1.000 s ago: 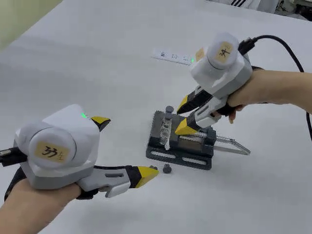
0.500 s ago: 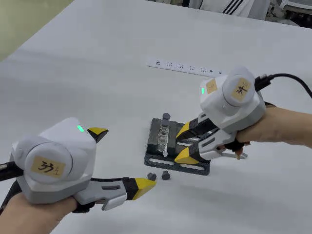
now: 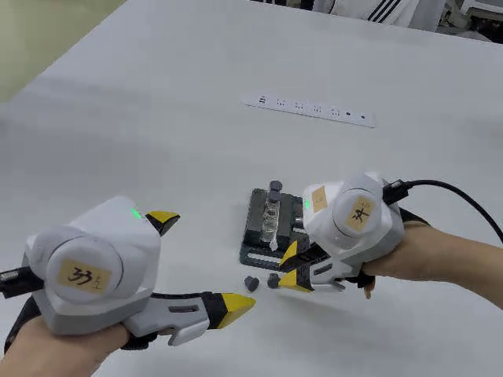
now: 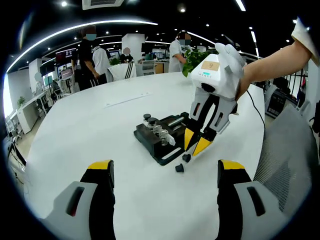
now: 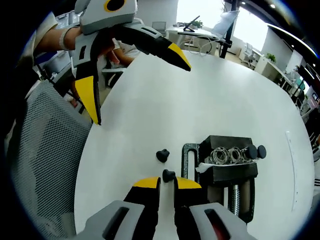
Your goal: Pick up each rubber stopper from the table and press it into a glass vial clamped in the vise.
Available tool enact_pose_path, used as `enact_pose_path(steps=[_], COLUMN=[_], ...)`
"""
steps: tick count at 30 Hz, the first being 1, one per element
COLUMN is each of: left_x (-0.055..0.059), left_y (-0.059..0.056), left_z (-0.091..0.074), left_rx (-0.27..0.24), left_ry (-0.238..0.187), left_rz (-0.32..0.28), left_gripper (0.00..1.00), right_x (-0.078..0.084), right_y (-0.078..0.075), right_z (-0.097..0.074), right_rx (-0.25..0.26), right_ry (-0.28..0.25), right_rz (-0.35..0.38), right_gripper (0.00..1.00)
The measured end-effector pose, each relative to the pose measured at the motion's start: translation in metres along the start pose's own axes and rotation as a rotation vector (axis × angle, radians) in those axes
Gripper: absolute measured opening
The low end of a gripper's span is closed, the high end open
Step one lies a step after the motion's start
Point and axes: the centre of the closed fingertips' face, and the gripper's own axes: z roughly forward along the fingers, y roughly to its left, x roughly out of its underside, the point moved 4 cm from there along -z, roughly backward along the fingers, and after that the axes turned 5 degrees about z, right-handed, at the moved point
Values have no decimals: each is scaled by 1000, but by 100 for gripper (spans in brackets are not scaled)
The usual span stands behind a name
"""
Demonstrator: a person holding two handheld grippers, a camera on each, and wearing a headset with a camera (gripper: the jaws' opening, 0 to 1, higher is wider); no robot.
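The right gripper (image 3: 289,269) tips down just in front of the vise (image 3: 259,236), its fingers narrowly parted over a rubber stopper (image 5: 168,175) on the surface (image 3: 157,118), apparently lining up a pinch, while the left gripper (image 3: 200,259) hangs wide-spread, well clear of the vise.

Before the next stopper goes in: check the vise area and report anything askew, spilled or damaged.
One oddity: a white scrap, perhaps paper, sticks out between the jaws of the vise beside the clamped vials. Nothing looks spilled or broken; two loose stoppers wait on the table.
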Motion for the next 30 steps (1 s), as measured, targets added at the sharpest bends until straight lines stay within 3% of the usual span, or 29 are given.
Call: enact_pose_path(steps=[13,18,24,26,30], left_x=[4,4,3,2,0], left_y=[-1,-2,-5,-6,-9], left_z=[0,1,3,3,3], left_rx=[1,0,8,11,15], left_ry=[7,5,-3,-8,-20], left_rz=[-14,-15,-10,-6,0], left_gripper=[83,83,83,83,82], right_x=[0,2,4,1,-2], right_y=[-1,-1,-5,-7,3], right_z=[5,5,2,-1,-14], right_rx=[0,-2,3,2,-7], right_ry=[-16,-30,-86,-130,-197], right_rz=[44,108,243,306,397], right_gripper=[0,0,0,0,0])
